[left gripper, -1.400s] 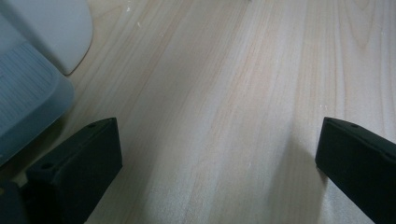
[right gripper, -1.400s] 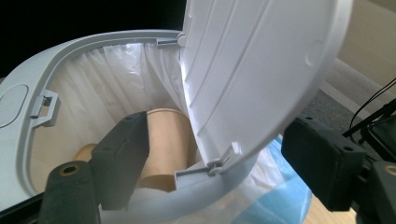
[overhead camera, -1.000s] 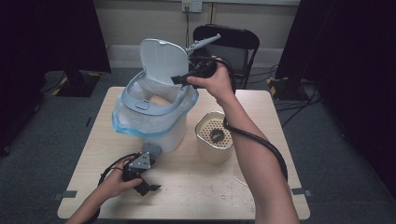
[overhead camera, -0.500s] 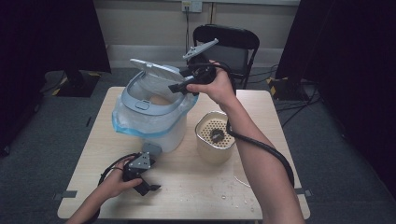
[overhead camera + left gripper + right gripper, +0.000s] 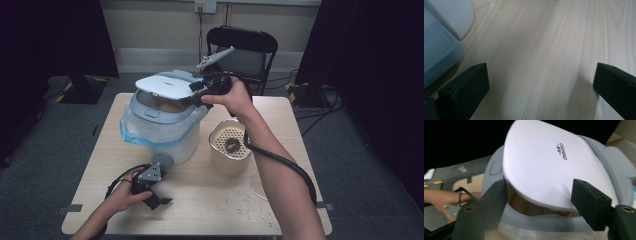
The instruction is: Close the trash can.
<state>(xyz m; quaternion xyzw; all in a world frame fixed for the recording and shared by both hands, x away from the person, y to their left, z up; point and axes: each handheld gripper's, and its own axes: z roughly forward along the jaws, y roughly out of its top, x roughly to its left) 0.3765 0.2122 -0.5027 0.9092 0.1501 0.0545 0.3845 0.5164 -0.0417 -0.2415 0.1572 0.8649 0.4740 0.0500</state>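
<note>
Dark lettering on the white lid (image 5: 549,165), near its upper right edge, appears to read "CHUNMING"; the small characters beside it are too blurred to read.

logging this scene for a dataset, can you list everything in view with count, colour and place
rounded plastic bin with hinged lid: 1, white and grey, table's far left, lid partly lowered
clear plastic liner bag: 1, bluish, around the bin's rim
perforated round container: 1, cream, right of the bin
wooden table: 1, light wood, centre
folding chair: 1, black, behind the table
left gripper: 1, black, open, on the near left tabletop
right gripper: 1, black, open, at the lid's edge
</note>
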